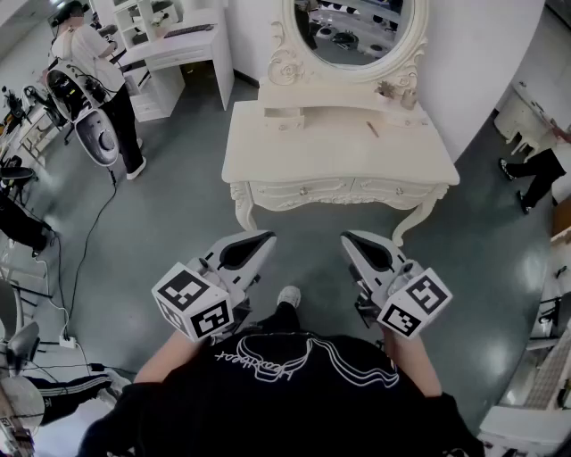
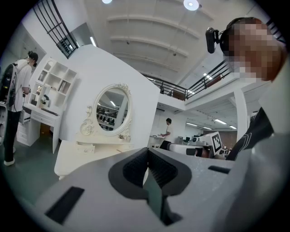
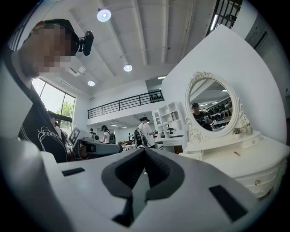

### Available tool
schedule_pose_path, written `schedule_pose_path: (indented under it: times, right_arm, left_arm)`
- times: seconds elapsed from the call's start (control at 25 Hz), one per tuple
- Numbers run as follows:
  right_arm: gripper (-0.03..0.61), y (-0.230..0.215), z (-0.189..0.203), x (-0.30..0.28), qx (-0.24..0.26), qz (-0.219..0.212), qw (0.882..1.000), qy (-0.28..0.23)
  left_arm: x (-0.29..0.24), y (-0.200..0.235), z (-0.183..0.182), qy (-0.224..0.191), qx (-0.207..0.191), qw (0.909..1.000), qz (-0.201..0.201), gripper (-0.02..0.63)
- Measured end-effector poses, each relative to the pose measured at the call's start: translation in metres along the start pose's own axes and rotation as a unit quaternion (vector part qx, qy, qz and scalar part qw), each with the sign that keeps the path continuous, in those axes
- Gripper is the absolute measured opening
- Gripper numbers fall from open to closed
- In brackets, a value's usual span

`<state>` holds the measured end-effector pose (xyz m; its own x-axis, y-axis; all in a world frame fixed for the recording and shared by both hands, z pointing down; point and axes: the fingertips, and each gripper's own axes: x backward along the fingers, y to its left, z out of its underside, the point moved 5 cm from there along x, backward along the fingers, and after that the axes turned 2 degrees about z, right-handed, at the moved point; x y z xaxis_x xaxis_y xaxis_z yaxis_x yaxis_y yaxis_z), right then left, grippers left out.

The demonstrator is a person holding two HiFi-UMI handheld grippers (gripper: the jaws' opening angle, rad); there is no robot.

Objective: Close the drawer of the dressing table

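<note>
Floor [image 1: 178,228] separates shoe [image 1: 288,295] from dressing table [image 1: 339,153], well apart.

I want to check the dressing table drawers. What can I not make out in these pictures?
Head view: front drawers too small to tell whether fully shut.
Left gripper view: dressing table front mostly hidden behind the left gripper.
Right gripper view: dressing table cut off by the round edge.

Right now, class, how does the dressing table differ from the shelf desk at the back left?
The dressing table has an oval mirror, the shelf desk open square shelves. The dressing table stands on curved legs with carved trim; the shelf desk has plain flat sides. Both are white.
</note>
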<state>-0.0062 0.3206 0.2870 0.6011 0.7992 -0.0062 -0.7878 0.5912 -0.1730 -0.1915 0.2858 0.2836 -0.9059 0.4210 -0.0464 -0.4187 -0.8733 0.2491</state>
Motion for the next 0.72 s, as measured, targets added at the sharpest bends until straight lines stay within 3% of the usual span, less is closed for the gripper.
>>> schedule_pose_path:
  times: [0.32, 0.48, 0.56, 0.72]
  right_arm:
    - [0.003, -0.006, -0.005, 0.014, -0.011, 0.028, 0.999, -0.019]
    - [0.003, -0.009, -0.002, 0.014, -0.001, 0.045, 0.999, -0.012]
    - [0.003, -0.014, 0.001, 0.014, -0.004, 0.049, 0.999, -0.009]
    - [0.003, -0.028, 0.008, 0.012, -0.014, 0.058, 0.998, 0.000]
  left_arm:
    - [-0.008, -0.012, -0.004, 0.001, -0.015, 0.9998, 0.015, 0.005]
    - [-0.016, -0.005, 0.000, 0.008, -0.018, 0.9998, 0.003, 0.009]
    - [-0.022, -0.001, 0.004, 0.013, -0.022, 0.9997, 0.004, 0.075]
    - [-0.035, 0.012, 0.016, 0.019, -0.009, 0.9998, 0.006, 0.129]
